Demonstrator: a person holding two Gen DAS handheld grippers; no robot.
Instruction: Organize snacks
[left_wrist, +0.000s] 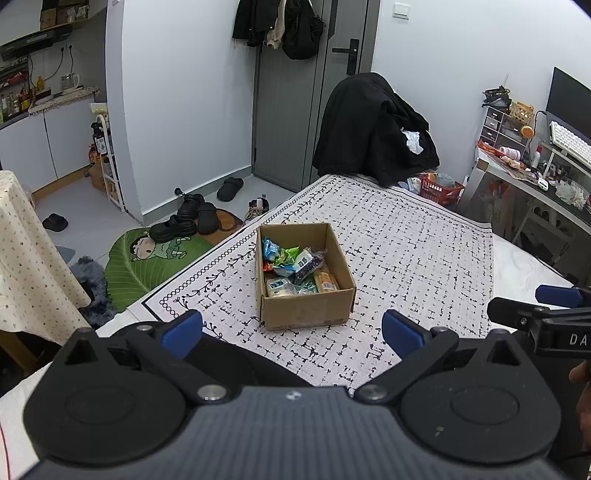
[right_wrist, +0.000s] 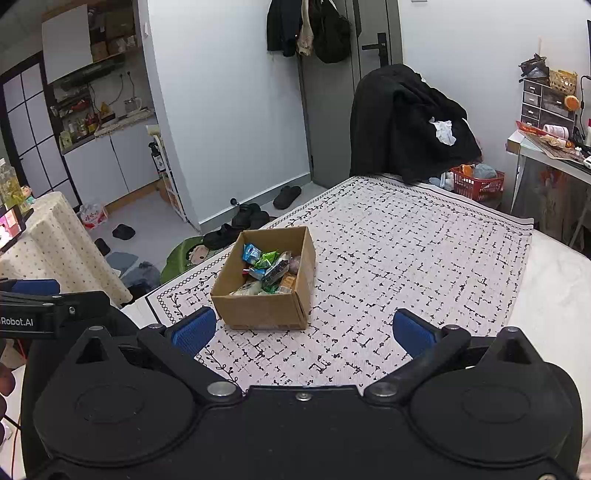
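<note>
An open cardboard box stands on the patterned cloth. Several wrapped snacks fill it: blue, green, white and orange packets. My left gripper hovers just short of the box's near wall, open, nothing between its blue pads. In the right wrist view the same box sits ahead and to the left, snacks inside. My right gripper is open and empty above the cloth, near the box's right corner. Each gripper shows at the edge of the other's view.
A chair draped in black clothes stands at the table's far end, a red basket beside it. A cluttered desk is to the right. Shoes and a green mat lie on the floor left. A dotted-cloth side table stands at left.
</note>
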